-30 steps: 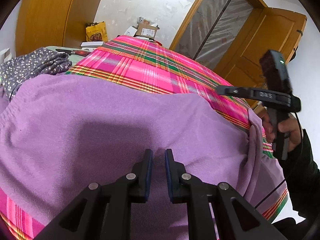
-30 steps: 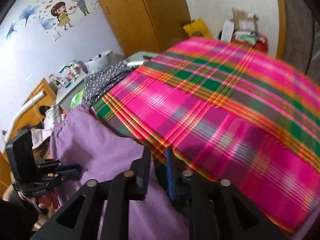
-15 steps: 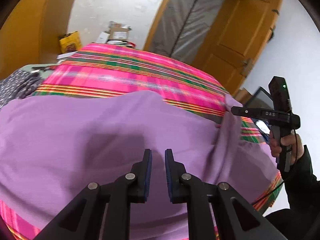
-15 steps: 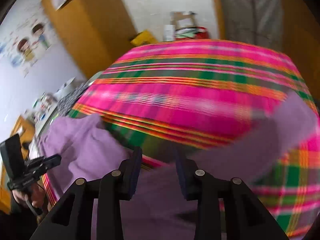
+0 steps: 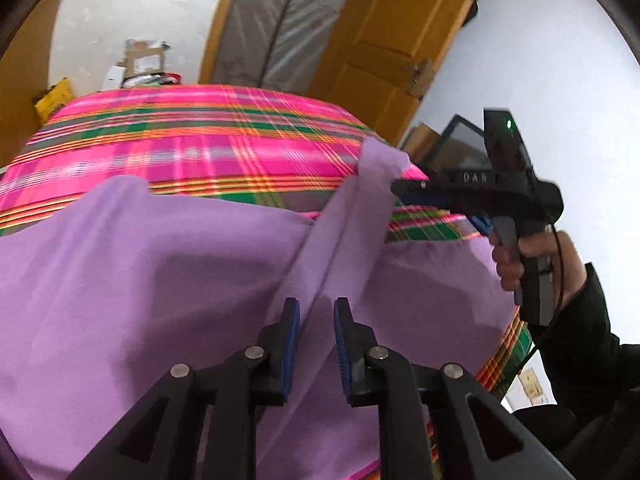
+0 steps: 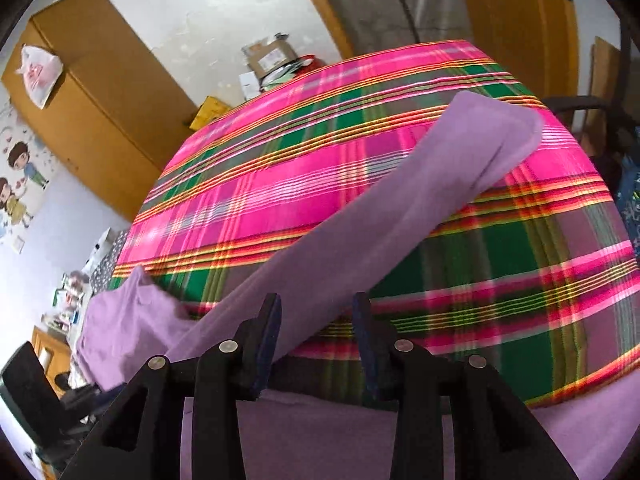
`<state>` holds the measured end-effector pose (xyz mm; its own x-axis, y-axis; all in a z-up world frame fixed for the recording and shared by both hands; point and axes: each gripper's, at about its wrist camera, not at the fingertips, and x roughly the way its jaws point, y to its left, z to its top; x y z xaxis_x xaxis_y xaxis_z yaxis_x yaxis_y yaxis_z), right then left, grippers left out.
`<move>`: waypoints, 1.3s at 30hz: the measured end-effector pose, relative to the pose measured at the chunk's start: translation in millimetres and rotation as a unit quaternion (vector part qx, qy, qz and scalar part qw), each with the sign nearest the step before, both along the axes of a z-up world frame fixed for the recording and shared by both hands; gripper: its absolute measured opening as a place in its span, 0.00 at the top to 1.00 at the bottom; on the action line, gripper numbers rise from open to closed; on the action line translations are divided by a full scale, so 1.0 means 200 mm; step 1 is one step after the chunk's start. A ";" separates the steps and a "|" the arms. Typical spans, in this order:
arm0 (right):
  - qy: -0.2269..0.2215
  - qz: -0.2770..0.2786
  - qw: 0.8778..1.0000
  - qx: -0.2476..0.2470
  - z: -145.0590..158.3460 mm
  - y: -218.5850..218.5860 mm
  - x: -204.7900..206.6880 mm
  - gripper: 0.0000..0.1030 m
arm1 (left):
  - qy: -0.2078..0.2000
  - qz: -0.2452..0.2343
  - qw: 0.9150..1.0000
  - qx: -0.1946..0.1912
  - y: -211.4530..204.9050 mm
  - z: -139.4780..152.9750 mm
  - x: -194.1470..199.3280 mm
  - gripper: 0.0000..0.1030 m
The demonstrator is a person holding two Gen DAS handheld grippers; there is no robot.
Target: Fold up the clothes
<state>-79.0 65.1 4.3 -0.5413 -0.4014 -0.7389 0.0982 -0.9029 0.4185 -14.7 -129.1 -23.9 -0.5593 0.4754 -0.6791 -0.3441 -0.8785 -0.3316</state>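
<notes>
A lilac garment [image 5: 160, 280] lies spread on a pink and green plaid cloth [image 5: 192, 148]. One sleeve [image 5: 352, 224] is stretched out as a taut strip; it shows in the right wrist view [image 6: 400, 216] running from my fingers to the far right. My left gripper [image 5: 316, 344] holds the near end of that strip between narrowly parted blue pads. My right gripper [image 6: 316, 340] has its jaws wide apart over the sleeve; in the left wrist view its tip [image 5: 404, 190] sits at the raised sleeve end.
The plaid cloth [image 6: 520, 280] covers the whole surface. Cardboard boxes [image 6: 272, 56] sit at its far edge. A wooden wardrobe [image 6: 100, 92] stands left, a wooden door [image 5: 392, 40] right. A patterned grey garment [image 6: 106, 256] lies at the left edge.
The sleeve has been pulled out from the garment's right side and stretched across the plaid cloth. My right jaws have widened. Both views have swung toward the door.
</notes>
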 end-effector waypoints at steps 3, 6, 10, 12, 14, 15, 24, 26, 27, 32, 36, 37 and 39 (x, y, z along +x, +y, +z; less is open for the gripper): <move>-0.001 0.000 1.000 -0.006 0.00 0.01 0.00 0.63 | -0.005 -0.012 1.000 -0.003 0.05 -0.02 -0.05 0.82; -0.003 0.003 1.000 -0.014 -0.01 0.02 -0.01 0.63 | -0.010 -0.020 1.000 -0.007 0.09 -0.04 -0.08 0.82; -0.006 0.007 1.000 -0.023 -0.02 0.02 -0.01 0.63 | -0.016 -0.024 1.000 -0.011 0.10 -0.05 -0.11 0.82; -0.007 0.009 1.000 -0.025 -0.03 0.02 -0.02 0.63 | -0.020 -0.026 0.999 -0.011 0.11 -0.05 -0.14 0.82; -0.010 0.010 1.000 -0.027 -0.03 0.02 -0.03 0.63 | -0.021 -0.030 0.999 -0.011 0.13 -0.06 -0.15 0.82; -0.012 0.010 0.999 -0.028 -0.03 0.02 -0.04 0.63 | -0.022 -0.033 0.999 -0.011 0.14 -0.05 -0.15 0.82; -0.011 0.011 1.000 -0.003 0.02 -0.02 -0.12 0.63 | -0.023 -0.050 0.998 0.001 0.18 -0.07 -0.17 0.85; -0.012 0.018 1.000 0.008 0.03 -0.07 -0.14 0.63 | -0.023 -0.050 0.998 0.002 0.19 -0.07 -0.17 0.90; -0.014 0.021 1.000 0.016 0.03 -0.09 -0.16 0.63 | -0.023 -0.050 0.998 0.001 0.19 -0.07 -0.18 0.90; -0.026 0.024 0.998 0.054 0.02 -0.19 -0.22 0.63 | -0.023 -0.051 0.998 0.000 0.20 -0.08 -0.18 0.90; -0.027 0.021 0.996 0.085 0.00 -0.22 -0.26 0.64 | -0.023 -0.052 0.998 0.002 0.20 -0.08 -0.18 0.90; -0.024 0.020 0.995 0.092 0.00 -0.22 -0.26 0.66 | -0.023 -0.052 0.998 0.003 0.20 -0.08 -0.18 0.90; -0.022 0.019 0.995 0.093 -0.01 -0.21 -0.25 0.83 | -0.023 -0.053 0.998 0.004 0.20 -0.08 -0.18 0.90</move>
<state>-129.5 23.1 2.0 -0.4935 -0.2747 -0.8252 0.1197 -0.9612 0.2485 -50.5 -90.0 -39.1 -0.4746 0.5358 -0.6983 -0.4189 -0.8353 -0.3562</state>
